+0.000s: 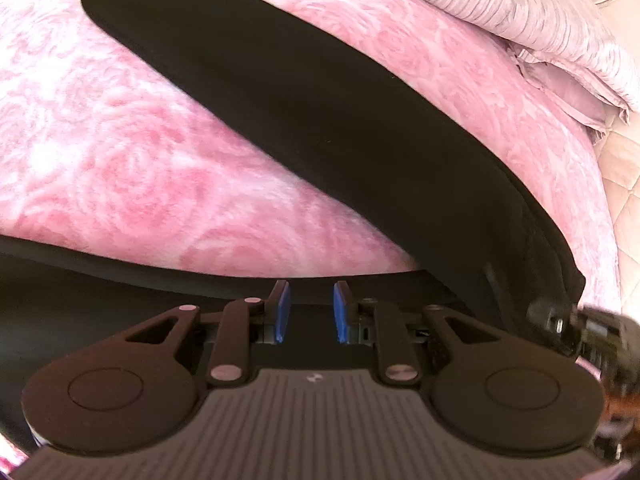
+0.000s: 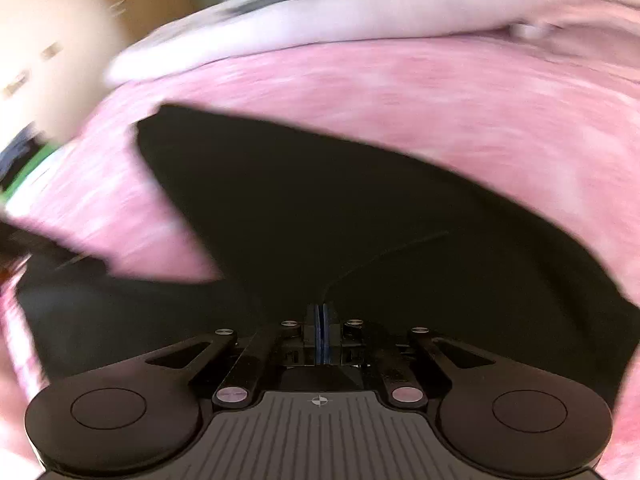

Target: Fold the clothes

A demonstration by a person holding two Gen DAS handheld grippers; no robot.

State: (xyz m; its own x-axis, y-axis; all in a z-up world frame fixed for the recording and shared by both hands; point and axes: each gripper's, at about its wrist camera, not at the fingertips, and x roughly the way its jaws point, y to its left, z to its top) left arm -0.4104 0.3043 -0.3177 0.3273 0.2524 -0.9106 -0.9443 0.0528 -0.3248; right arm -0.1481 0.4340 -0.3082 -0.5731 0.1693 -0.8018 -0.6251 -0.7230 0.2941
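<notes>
A black garment, likely trousers, lies spread on a pink flowered bedspread. One leg runs from the far left to the near right; the other crosses the near edge below my left gripper, which is open with blue pads apart, just above the cloth. In the right wrist view the black garment fills the middle. My right gripper is shut, pads together, with black cloth running from its tips; the view is blurred by motion. The right gripper shows at the left view's right edge.
Striped pale pillows lie at the far right of the bed. A quilted cream surface shows past the bed's right edge. In the right wrist view a pale pillow and beige cabinets sit beyond the bedspread.
</notes>
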